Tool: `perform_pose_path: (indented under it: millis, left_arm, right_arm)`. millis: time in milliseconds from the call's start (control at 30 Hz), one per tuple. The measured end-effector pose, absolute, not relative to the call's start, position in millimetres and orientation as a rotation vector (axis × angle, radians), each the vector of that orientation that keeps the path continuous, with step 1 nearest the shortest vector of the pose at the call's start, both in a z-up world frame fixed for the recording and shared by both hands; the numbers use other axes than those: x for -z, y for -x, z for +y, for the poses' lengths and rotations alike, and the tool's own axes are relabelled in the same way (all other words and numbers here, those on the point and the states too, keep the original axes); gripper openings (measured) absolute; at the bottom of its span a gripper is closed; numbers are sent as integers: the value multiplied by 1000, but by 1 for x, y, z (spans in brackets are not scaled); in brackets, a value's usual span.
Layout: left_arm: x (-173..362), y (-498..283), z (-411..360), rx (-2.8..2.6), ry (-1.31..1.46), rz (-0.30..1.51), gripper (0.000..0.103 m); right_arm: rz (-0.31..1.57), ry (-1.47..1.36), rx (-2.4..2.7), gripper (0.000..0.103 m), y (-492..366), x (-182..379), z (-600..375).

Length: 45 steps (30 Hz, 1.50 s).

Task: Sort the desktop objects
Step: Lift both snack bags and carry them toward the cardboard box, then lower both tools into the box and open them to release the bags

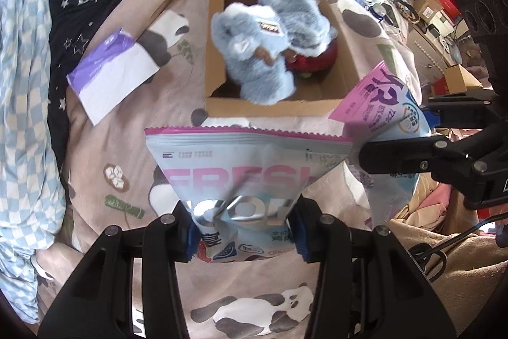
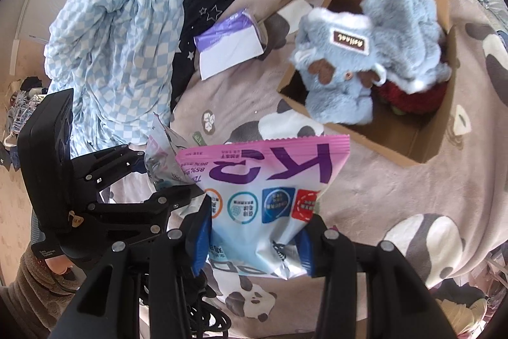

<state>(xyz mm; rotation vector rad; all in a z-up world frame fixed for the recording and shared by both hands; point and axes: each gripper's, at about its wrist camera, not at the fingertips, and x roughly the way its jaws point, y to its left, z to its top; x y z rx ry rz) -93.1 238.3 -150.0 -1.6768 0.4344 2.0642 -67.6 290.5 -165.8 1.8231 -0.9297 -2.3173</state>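
The red thing in the cardboard box lay mostly hidden under the blue plush toy. The left gripper was clamped on the silver bag, the right gripper on the pink bag, both above the panda blanket near the box. A purple packet lay beside the box.
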Motion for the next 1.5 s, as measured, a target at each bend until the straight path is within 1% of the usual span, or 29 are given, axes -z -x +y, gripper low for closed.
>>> perform_pose_path:
  millis: [433, 800, 1067, 1267, 1367, 1500]
  left_arm:
    - [125, 128, 304, -2069, 1617, 457, 44]
    - [130, 178, 345, -2081, 1599, 451, 44]
    - [168, 222, 371, -2061, 1635, 396, 44]
    - [214, 241, 387, -2022, 1694, 363, 44]
    - [234, 243, 393, -2031, 1712, 399, 44]
    - [257, 248, 391, -2030, 1769, 357, 44]
  right_arm:
    - [-949, -1755, 2412, 46, 73, 132, 352]
    - [-967, -1716, 2467, 46, 100, 133, 404]
    - [-936, -1749, 2478, 46, 130, 157, 440]
    - [-872, -1817, 2464, 46, 152, 192, 462]
    - [-842, -1856, 2445, 46, 161, 213, 469]
    - [-816, -1903, 2421, 46, 167, 237, 473]
